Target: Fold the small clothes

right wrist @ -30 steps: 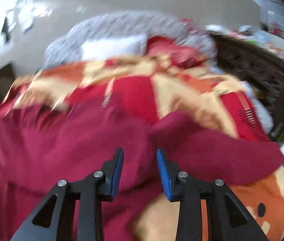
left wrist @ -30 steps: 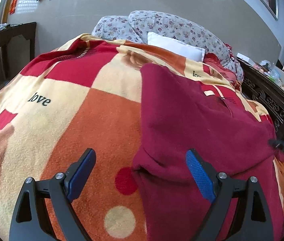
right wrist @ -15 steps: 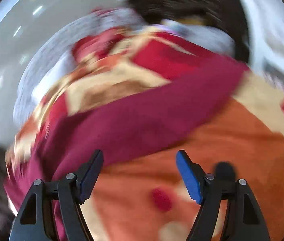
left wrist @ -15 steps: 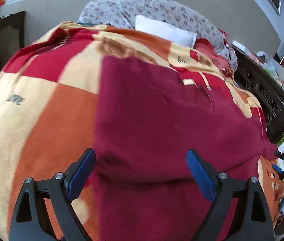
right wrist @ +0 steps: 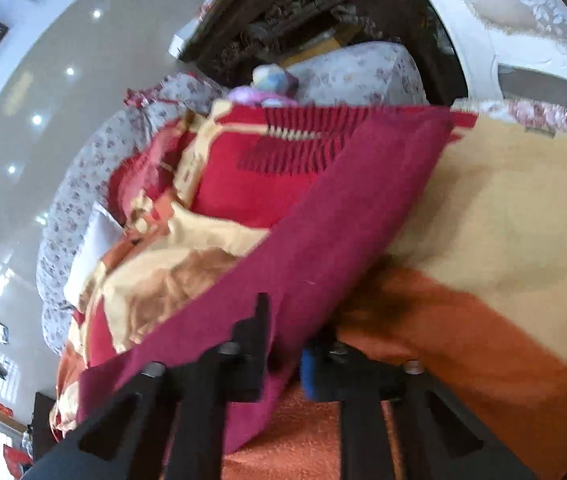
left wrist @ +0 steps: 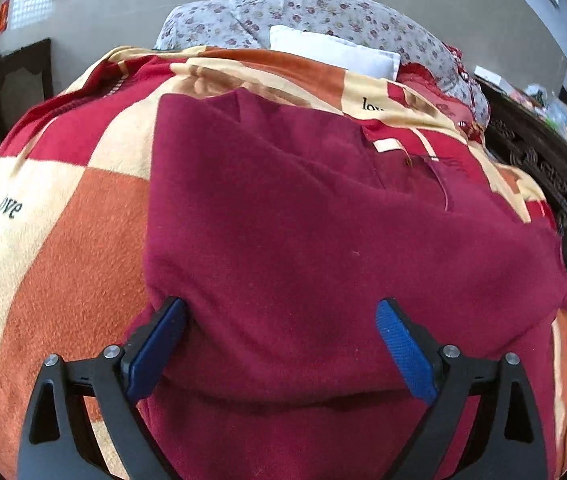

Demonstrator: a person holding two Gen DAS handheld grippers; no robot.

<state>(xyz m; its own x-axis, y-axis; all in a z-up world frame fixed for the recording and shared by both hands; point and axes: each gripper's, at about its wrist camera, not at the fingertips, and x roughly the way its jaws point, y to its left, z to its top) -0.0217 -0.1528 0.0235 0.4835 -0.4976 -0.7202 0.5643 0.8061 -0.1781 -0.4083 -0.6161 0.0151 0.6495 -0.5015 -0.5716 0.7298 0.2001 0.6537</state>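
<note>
The maroon garment lies spread on the blanket, not yet folded; the right gripper has just closed, pinching its sleeve, while the left gripper hovers with jaws spread.

Garment on blanket, before pillows

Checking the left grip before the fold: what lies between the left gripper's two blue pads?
In the left wrist view, the maroon garment fills the gap of the open left gripper.
</note>
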